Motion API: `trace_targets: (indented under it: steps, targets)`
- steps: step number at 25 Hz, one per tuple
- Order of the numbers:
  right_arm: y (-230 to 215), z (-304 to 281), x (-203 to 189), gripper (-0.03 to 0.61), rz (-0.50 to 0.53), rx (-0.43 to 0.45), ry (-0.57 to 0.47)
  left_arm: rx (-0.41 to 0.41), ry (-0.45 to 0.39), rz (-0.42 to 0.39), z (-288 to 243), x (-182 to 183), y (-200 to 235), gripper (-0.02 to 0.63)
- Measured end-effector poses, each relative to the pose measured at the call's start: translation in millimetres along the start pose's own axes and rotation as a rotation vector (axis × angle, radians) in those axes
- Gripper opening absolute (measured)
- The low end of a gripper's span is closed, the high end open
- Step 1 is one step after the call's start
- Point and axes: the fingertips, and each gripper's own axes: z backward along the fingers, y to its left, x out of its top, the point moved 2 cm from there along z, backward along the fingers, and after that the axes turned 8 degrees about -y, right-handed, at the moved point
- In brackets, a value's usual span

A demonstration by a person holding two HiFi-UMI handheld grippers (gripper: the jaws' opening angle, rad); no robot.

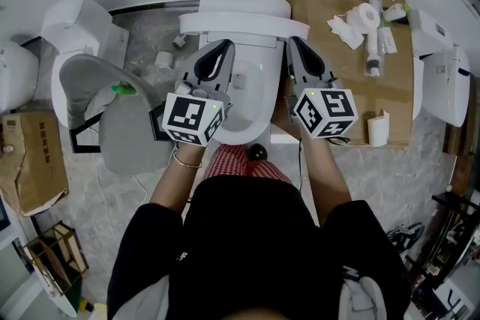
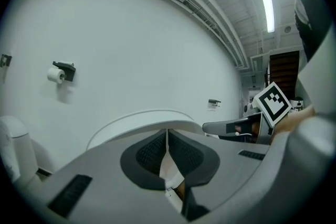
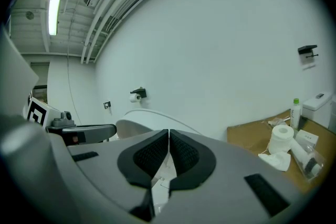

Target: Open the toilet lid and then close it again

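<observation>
White wall and grey floor frame a white toilet (image 1: 251, 112) whose lid (image 1: 241, 23) seems to stand upright at its back, while the left tongs (image 1: 220, 50) and right tongs (image 1: 295, 45), both pressed together and empty, flank its bowl, likely poised to push rather than grip.

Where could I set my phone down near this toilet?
The cardboard is bare in its near half, beside the right gripper; the cistern top is bare too. The cardboard's far corner is crowded: toilet roll, tissues, bottles.
</observation>
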Motion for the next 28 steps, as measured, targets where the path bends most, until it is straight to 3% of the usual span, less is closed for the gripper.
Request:
trace_targets:
  steps: [17, 28]
  targets:
    - [-7, -15, 8, 0.021, 0.008, -0.030, -0.006, 0.003, -0.026, -0.059, -17, 19, 13, 0.005]
    - [-7, -23, 13, 0.021, 0.018, -0.107, -0.033, -0.007, -0.026, 0.003, -21, 22, 39, 0.005]
